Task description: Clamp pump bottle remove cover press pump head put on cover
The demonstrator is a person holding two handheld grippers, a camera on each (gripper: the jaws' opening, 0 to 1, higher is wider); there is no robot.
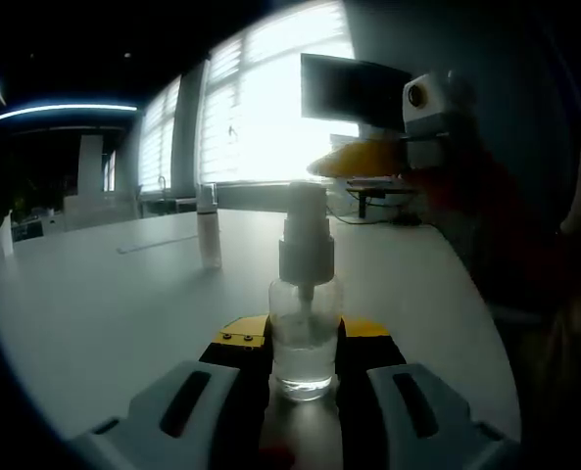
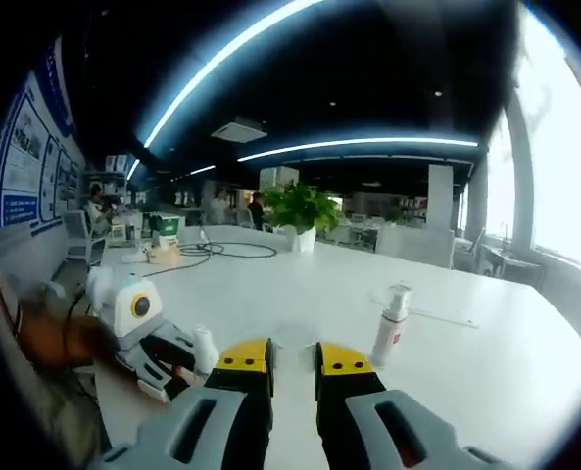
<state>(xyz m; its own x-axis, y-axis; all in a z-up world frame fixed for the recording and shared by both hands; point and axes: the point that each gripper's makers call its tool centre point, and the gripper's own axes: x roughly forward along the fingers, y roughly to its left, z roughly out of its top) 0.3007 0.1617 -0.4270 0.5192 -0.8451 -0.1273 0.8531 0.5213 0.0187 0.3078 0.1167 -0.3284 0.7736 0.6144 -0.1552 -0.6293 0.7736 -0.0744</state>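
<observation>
Bottle [image 1: 304, 345] first: we see it upright on the white table [image 1: 104, 313], a clear pump bottle with its white pump head [image 1: 304, 235] bare. Our left gripper [image 1: 304, 338] is clenched on its lower body, a yellow-tipped jaw touching each side. Behind the bottle and to its left stands the clear cover [image 1: 208, 227], well apart from it. Above and right of the pump head, the right gripper [image 1: 368, 157] comes in with its yellow tips just beside the head; we cannot tell whether it touches. In the right gripper view, the right gripper [image 2: 292, 364] has its jaws close together with a narrow gap and nothing between them. Left of it the left gripper [image 2: 163, 357] holds the bottle [image 2: 204, 350]. Right of the jaws the cover [image 2: 392, 323] stands on the table [image 2: 300, 289]. A potted plant [image 2: 300, 213] sits at the table's far edge.
</observation>
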